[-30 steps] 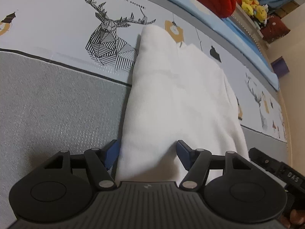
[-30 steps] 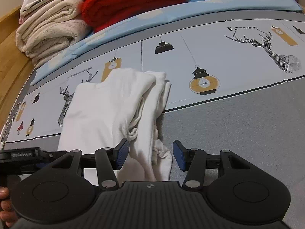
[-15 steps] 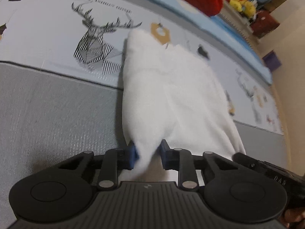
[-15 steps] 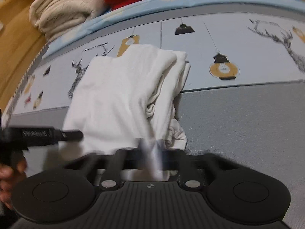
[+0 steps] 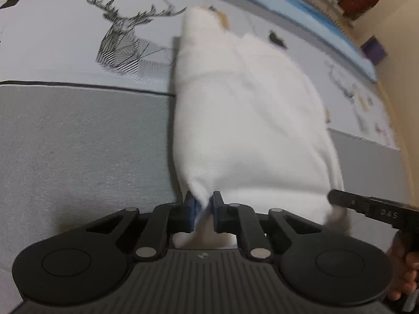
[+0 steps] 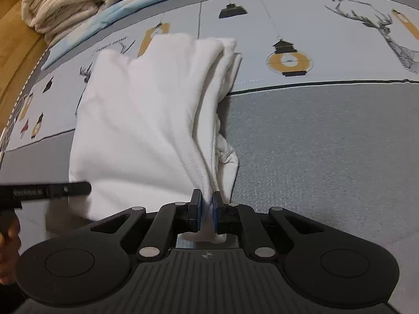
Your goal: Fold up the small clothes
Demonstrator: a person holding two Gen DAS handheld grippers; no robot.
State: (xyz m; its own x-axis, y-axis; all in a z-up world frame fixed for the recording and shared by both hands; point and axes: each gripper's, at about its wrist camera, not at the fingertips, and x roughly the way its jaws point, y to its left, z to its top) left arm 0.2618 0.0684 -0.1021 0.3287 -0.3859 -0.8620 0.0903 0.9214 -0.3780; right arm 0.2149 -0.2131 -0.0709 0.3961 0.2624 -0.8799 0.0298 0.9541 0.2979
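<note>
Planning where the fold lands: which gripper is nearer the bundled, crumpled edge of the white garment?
Right. The right gripper pinches the white garment right beside its crumpled edge; the left gripper pinches the opposite, smooth corner.

The small garment [image 6: 146, 120] is plain white. The bed cover [image 6: 327, 144] is grey, with pale panels printed with black line-drawn deer [image 5: 125, 41] and yellow-and-black lanterns [image 6: 289, 59]. Both tools are black with blue pads.
</note>
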